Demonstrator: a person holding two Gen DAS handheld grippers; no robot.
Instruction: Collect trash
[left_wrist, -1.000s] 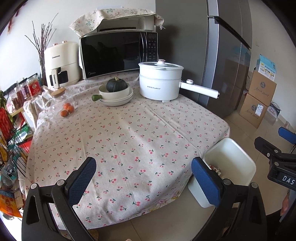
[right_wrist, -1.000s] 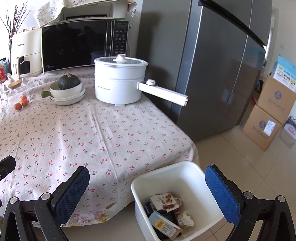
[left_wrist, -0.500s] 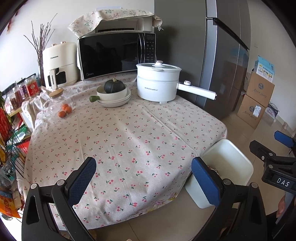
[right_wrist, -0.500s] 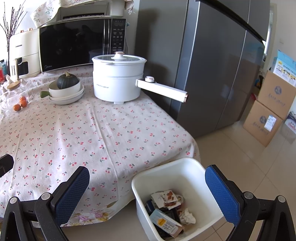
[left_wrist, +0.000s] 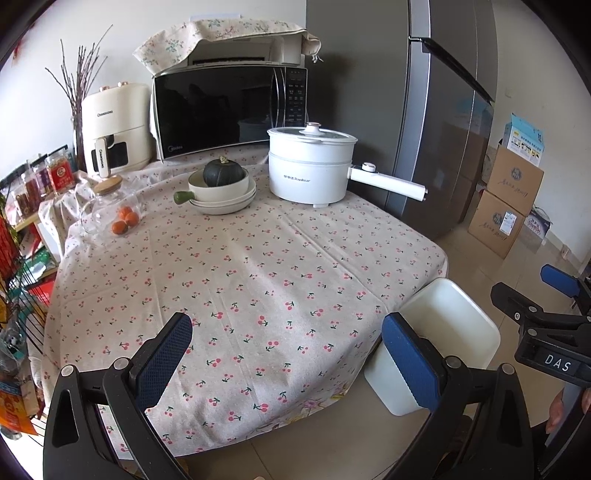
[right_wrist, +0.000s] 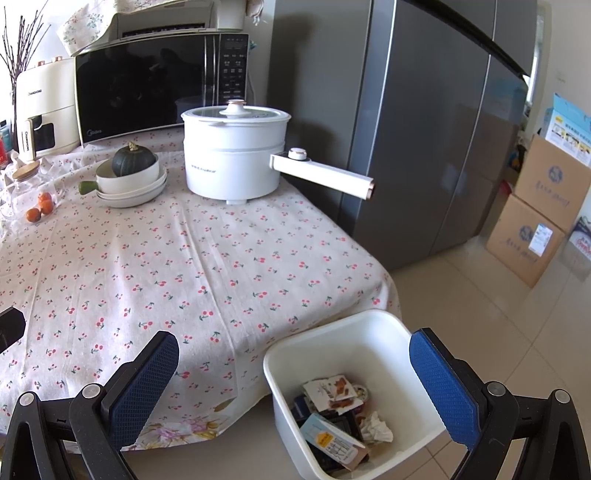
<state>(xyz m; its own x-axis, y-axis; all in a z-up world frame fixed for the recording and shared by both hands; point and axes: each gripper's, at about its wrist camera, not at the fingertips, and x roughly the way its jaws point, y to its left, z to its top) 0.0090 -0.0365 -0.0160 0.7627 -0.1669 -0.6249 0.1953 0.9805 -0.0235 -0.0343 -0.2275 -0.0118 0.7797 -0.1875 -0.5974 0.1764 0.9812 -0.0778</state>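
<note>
A white square bin (right_wrist: 343, 332) stands on the floor by the table's near right corner, with wrappers, a small carton and crumpled paper (right_wrist: 338, 424) lying in it. In the left wrist view the same bin (left_wrist: 476, 325) shows its white walls only. My right gripper (right_wrist: 293, 373) hovers open above the bin, nothing between its blue pads. My left gripper (left_wrist: 286, 354) is open too, over the near edge of the cherry-print tablecloth (left_wrist: 240, 280), and holds nothing. The right gripper (left_wrist: 550, 295) also shows at the right edge of the left wrist view.
At the back of the table stand a white electric pot (left_wrist: 310, 166) with a long handle, bowls with a green squash (left_wrist: 221, 184), a glass jar with small oranges (left_wrist: 110, 214), a microwave (left_wrist: 229, 110) and an air fryer (left_wrist: 114, 129). A grey fridge (right_wrist: 424, 129) and cardboard boxes (right_wrist: 543, 214) stand at right.
Both grippers have drawn back slightly from the table, so the table and bin look a little farther off. Both stay open and hold nothing.
</note>
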